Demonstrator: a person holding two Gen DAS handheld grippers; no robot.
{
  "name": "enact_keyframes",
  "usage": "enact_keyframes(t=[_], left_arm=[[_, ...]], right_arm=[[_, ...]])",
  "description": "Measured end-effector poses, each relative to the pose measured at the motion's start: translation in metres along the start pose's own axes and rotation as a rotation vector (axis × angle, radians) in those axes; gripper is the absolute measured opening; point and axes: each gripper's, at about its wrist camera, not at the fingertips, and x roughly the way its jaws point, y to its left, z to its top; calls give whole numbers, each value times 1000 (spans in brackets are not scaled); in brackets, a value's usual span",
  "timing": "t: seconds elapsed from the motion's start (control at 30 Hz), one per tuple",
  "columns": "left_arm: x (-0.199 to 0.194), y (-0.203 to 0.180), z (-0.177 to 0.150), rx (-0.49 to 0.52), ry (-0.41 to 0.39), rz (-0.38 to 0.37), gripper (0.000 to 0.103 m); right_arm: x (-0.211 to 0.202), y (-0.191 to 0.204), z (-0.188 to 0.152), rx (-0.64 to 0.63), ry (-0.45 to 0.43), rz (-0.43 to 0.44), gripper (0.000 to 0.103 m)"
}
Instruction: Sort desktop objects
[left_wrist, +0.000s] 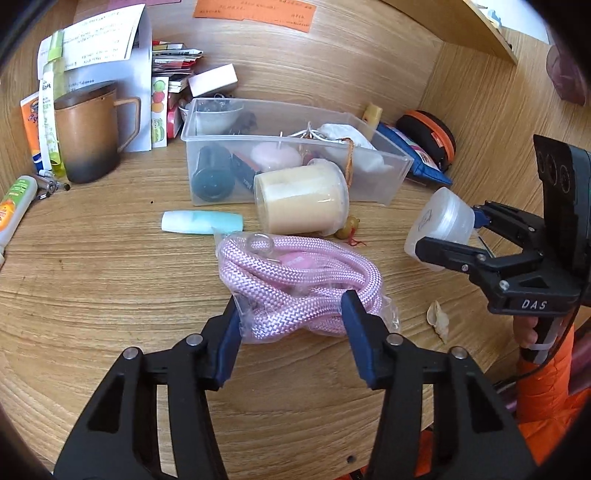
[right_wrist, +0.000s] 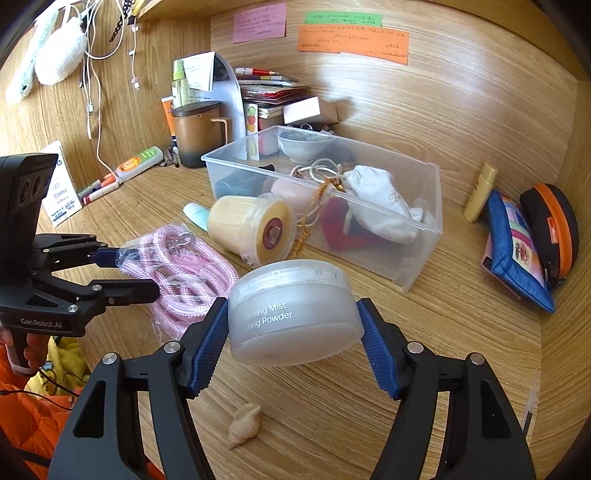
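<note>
My left gripper (left_wrist: 291, 306) is closed around a clear bag of coiled pink rope (left_wrist: 295, 277), one blue pad pressing on each side of it, low over the wooden desk. From the right wrist the same gripper (right_wrist: 129, 271) shows at the left edge with the rope bag (right_wrist: 184, 273) in it. My right gripper (right_wrist: 291, 306) is shut on a frosted white powder jar (right_wrist: 291, 317), held above the desk. The left wrist view has that jar (left_wrist: 439, 221) in the right gripper (left_wrist: 447, 230) on the right. A clear plastic box (right_wrist: 406, 236) holding several items stands behind.
A cream candle jar (left_wrist: 303, 199) lies on its side against the box front, a teal tube (left_wrist: 201, 221) to its left. A small shell (right_wrist: 243, 424) lies near the desk's front. A brown mug (left_wrist: 88, 136) and papers stand back left; a blue pouch (right_wrist: 517, 251) and orange-black case (right_wrist: 554, 229) sit right.
</note>
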Motion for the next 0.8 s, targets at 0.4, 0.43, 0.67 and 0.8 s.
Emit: enact_keyframes(t=[0.4,0.43,0.67,0.8], left_arm=[[-14,-20,27,109,-81,-1,41],[-15,-23,29,119,-85,-2,39],[-20,-33,42,152,-114,1,37],[-31,-28,51,132,-148,-10,27]], right_arm=[[0,-3,5,12,-5,-13,65],[1,-3,5,12,-6,-13,65],[-1,-7,10,17,-21,-9,65],[-5,-9,16,19,-37,-11,65]])
